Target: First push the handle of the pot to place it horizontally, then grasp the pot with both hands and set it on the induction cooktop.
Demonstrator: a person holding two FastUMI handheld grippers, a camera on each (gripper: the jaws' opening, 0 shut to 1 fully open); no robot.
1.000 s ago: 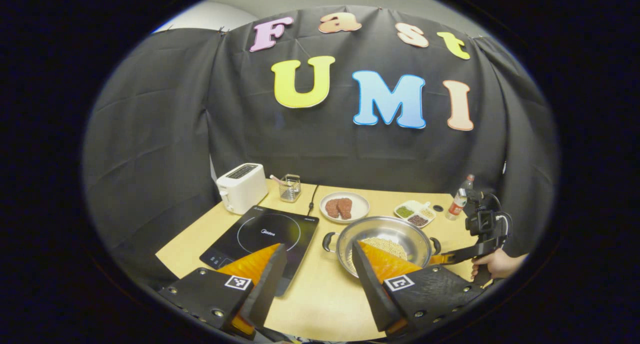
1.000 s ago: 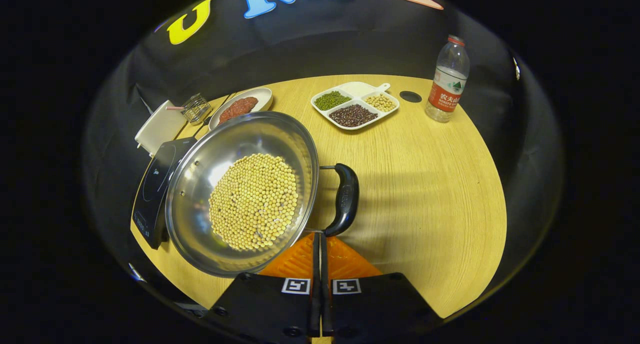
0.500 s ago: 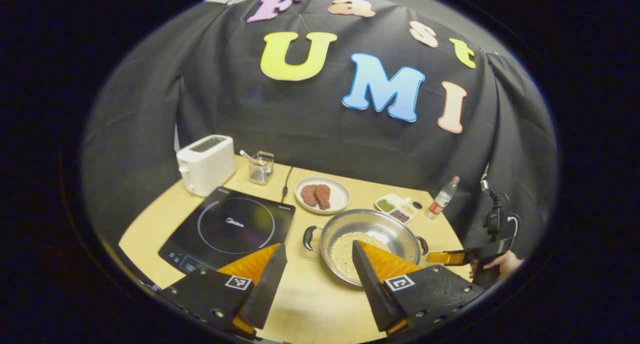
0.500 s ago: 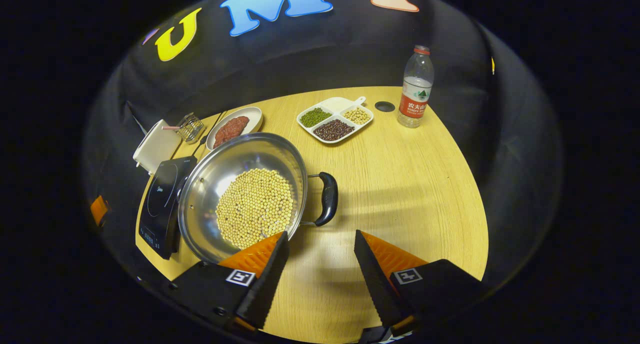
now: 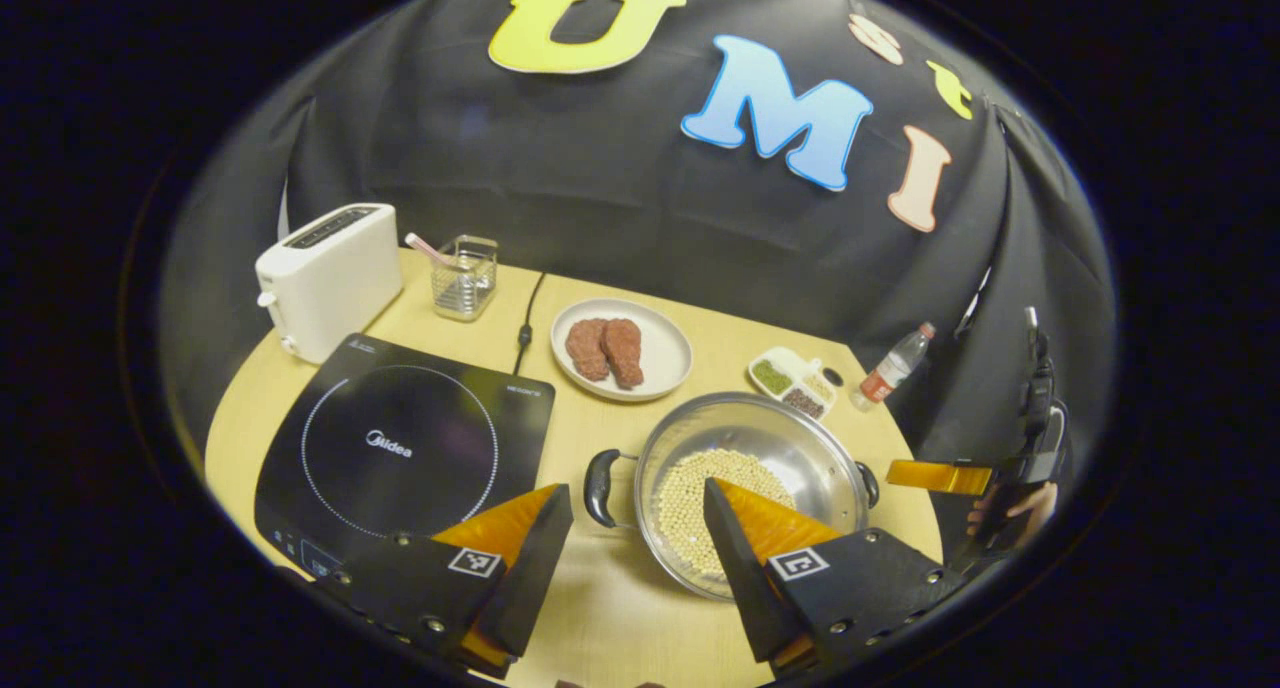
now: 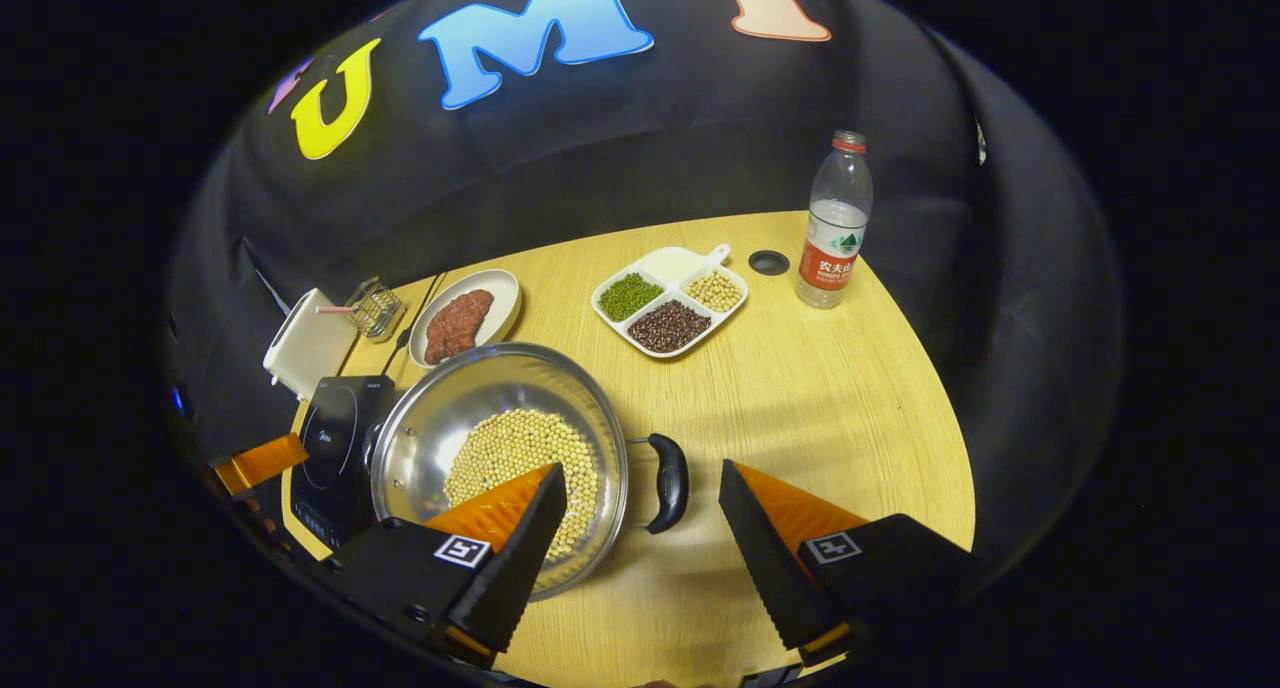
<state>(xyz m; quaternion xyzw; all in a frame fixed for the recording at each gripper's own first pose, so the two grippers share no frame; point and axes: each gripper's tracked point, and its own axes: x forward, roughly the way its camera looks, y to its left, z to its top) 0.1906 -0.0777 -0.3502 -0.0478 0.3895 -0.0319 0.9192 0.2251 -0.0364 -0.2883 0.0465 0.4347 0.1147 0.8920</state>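
A steel pot [image 5: 760,433] holding pale beans stands on the wooden table, just right of the black induction cooktop [image 5: 400,448]. Its two black handles point left [image 5: 598,488] and right [image 5: 868,483]. My left gripper [image 5: 635,493] hangs open above the table with the left handle between its fingers, not touching it. In the right gripper view the pot [image 6: 470,398] sits at lower left beside the cooktop [image 6: 335,448], and my right gripper [image 6: 642,473] is open with the right handle [image 6: 670,483] in its gap, apart from both fingers.
A white toaster [image 5: 330,278], a wire basket [image 5: 463,276] and a plate of meat [image 5: 620,348] stand behind the cooktop and pot. A divided dish of beans [image 6: 668,298] and a water bottle [image 6: 835,223] are at the back right. A hand [image 5: 1010,513] holds the right gripper.
My right gripper went from shut beside the pot's right handle to open and drew back. The left gripper came in nearer, over the pot's left handle. The pot looks unmoved.
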